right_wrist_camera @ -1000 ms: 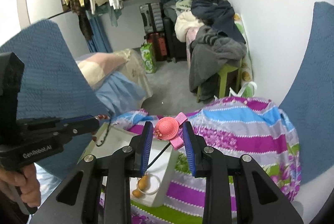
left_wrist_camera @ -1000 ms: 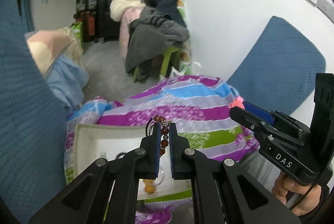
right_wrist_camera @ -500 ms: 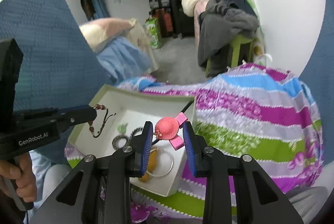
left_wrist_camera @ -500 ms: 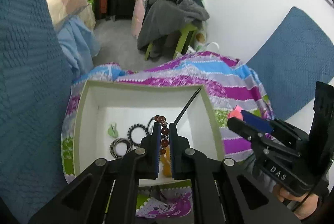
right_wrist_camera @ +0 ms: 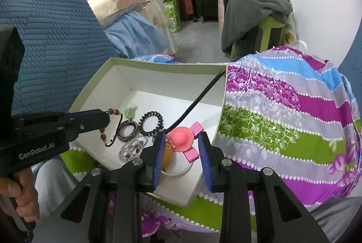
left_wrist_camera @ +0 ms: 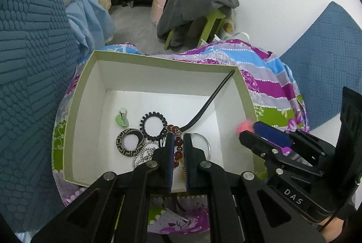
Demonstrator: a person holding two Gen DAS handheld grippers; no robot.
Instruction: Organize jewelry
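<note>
Both grippers have come down over the open box [left_wrist_camera: 79, 93] within the last second; a second ago it lay low and mostly out of frame, and it now fills the space ahead of the fingers in both wrist views. The box sits on a striped floral cloth [right_wrist_camera: 282, 111].

Left gripper [left_wrist_camera: 177, 148]: fingers narrow, clamped on a red-brown bead bracelet [left_wrist_camera: 177, 142]. In the right wrist view the bracelet [right_wrist_camera: 106, 127] hangs from the fingertips with its dark cord dangling above the box floor, not yet resting on it.

Right gripper [right_wrist_camera: 181, 143]: fingers partly closed on a pink hat-shaped hair clip [right_wrist_camera: 181, 137], pinched at its sides, with the pink bar of the clip pointing out past the fingertips. The clip is held above the near right corner of the box.

Contents already lying beyond the left fingertips:
- a black coil hair tie [left_wrist_camera: 152, 123];
- a black-and-cream patterned ring [left_wrist_camera: 129, 142];
- a small green clip [left_wrist_camera: 122, 119];
- a silver bead chain [left_wrist_camera: 142, 152];
- a clear bangle [left_wrist_camera: 203, 143], partly hidden behind the fingers;
- a black cord or rod [left_wrist_camera: 210, 100] leaning from the floor to the far right corner.

Assessment: both held items are now inside the box outline, so the carry phase appears complete and release is the likely next step. Risk: the bracelet cord may snag on a finger pad when the fingers open.
</note>
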